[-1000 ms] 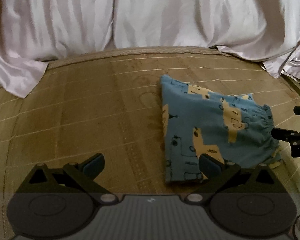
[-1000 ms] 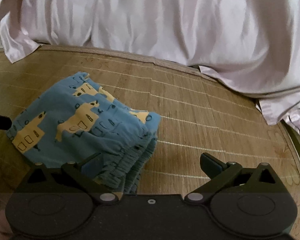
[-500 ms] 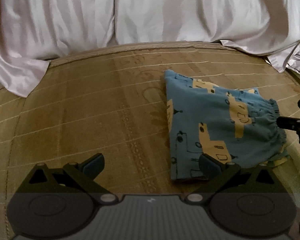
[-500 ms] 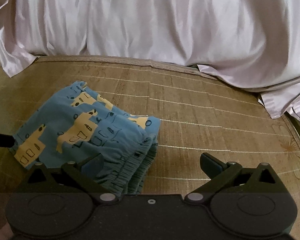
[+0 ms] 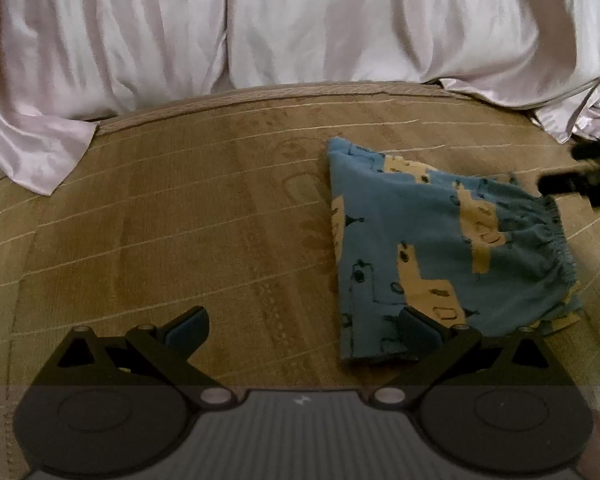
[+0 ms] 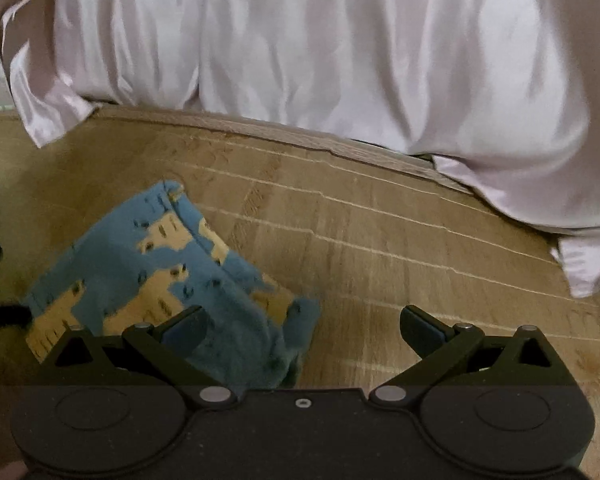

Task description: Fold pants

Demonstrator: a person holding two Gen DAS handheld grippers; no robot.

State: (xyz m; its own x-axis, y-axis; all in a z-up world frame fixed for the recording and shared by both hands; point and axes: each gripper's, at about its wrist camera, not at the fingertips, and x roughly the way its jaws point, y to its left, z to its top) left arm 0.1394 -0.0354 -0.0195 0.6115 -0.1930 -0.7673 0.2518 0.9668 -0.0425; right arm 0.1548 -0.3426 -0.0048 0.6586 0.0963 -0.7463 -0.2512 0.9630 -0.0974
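Pants (image 5: 440, 248), blue with yellow print, lie folded into a compact stack on the mat (image 5: 180, 220), short of the white sheet (image 5: 300, 20). Left gripper (image 5: 302, 326): jaws apart, empty, near the pants' hem. Right gripper (image 6: 302, 324): jaws apart, empty, beside the gathered waistband.

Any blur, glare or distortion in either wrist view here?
Left wrist view: pants fairly sharp, fisheye bends the mat edge, dim warm light. Right wrist view: motion blur smears the pants; the white sheet is bright but not blown out.
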